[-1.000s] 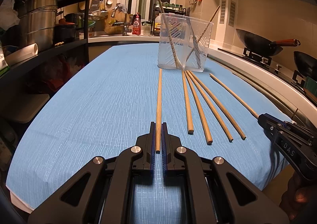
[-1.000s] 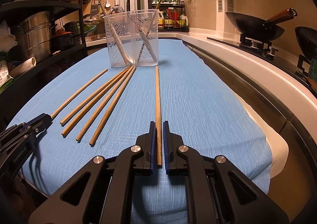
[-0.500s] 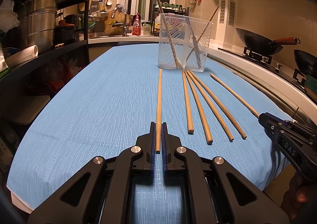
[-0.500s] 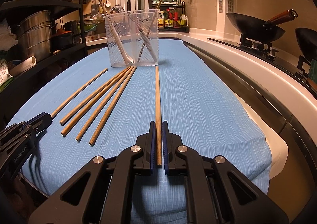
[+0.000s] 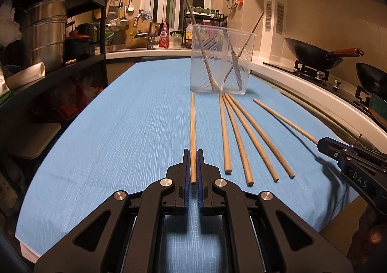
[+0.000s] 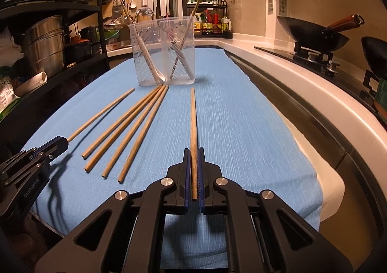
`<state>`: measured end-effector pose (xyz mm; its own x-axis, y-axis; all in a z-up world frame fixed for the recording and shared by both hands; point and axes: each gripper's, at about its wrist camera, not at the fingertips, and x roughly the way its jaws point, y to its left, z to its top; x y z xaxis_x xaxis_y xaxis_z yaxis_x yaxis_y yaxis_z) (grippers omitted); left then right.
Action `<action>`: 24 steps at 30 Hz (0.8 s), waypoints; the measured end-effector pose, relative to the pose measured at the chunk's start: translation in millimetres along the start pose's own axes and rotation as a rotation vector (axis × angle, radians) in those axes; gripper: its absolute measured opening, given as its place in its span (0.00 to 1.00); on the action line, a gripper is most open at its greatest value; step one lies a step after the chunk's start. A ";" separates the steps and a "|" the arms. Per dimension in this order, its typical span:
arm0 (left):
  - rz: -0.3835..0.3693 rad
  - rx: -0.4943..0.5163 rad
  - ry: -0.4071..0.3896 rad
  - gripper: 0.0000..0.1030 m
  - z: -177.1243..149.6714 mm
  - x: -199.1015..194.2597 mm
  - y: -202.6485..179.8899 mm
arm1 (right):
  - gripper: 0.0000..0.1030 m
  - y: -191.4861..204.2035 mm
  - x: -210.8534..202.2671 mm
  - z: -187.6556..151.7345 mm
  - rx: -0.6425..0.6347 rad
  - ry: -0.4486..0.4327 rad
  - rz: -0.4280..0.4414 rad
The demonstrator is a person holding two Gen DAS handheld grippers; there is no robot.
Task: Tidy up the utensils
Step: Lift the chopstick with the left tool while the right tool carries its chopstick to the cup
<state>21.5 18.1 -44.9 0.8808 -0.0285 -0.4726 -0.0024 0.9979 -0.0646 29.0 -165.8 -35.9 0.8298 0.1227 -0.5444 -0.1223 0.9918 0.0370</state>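
Note:
Wooden chopsticks lie in a fan on the blue cloth [image 5: 121, 128], pointing at a clear plastic holder [image 5: 222, 60] [image 6: 164, 53] that has a few utensils in it. My left gripper [image 5: 193, 152] [image 6: 61, 142] is shut on the near end of the leftmost chopstick [image 5: 192, 123] [image 6: 104, 113]. At the other side, my right gripper [image 6: 193, 151] [image 5: 324, 146] is shut on the near end of the rightmost chopstick [image 6: 193, 116] [image 5: 283, 120]. Several loose chopsticks [image 5: 241, 137] [image 6: 130, 128] rest between the two held ones.
A dark shelf rack with steel pots [image 5: 46, 33] runs along the left of the cloth. On the right a white counter edge [image 6: 302, 84] borders a hob with black woks [image 6: 312, 36]. A sink area with bottles [image 5: 164, 36] lies behind the holder.
The right jaws have drawn in a little tighter on their chopstick. Neither gripper nor any chopstick has shifted otherwise.

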 end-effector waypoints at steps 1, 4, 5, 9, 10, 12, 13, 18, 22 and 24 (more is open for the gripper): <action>-0.001 0.000 -0.005 0.05 1.4 -2.2 -0.2 | 0.05 0.1 -3.7 2.6 -0.001 -0.006 -0.001; -0.005 0.004 -0.025 0.05 7.5 -10.0 -1.7 | 0.05 -1.0 -18.2 13.4 -0.001 -0.030 -0.003; -0.007 0.004 -0.032 0.05 10.3 -13.2 -1.3 | 0.05 -2.1 -22.9 17.0 -0.001 -0.037 -0.002; -0.011 0.006 -0.056 0.05 23.7 -27.2 -1.5 | 0.05 -2.9 -41.7 34.2 -0.020 -0.069 -0.004; -0.011 0.007 -0.059 0.05 27.5 -29.9 -2.0 | 0.05 -3.2 -46.0 38.5 -0.025 -0.076 -0.002; -0.006 0.008 -0.065 0.05 36.6 -36.2 -2.0 | 0.05 -3.3 -52.1 46.2 -0.030 -0.081 0.003; -0.008 0.007 -0.066 0.05 41.1 -38.9 -1.9 | 0.06 -3.3 -55.4 50.7 -0.034 -0.082 0.006; -0.014 0.003 -0.073 0.05 72.9 -53.0 1.6 | 0.05 -1.8 -65.2 77.3 -0.042 -0.069 0.008; -0.018 0.005 -0.079 0.05 105.5 -62.4 6.0 | 0.06 1.5 -74.9 100.7 -0.045 -0.066 0.012; -0.021 0.006 -0.068 0.05 122.8 -64.6 6.8 | 0.05 1.3 -78.3 112.0 -0.036 -0.064 0.017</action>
<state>22.8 33.8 93.2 0.9110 -0.0456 -0.4100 0.0193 0.9975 -0.0682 24.9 -170.1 100.6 0.8603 0.1427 -0.4893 -0.1553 0.9877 0.0150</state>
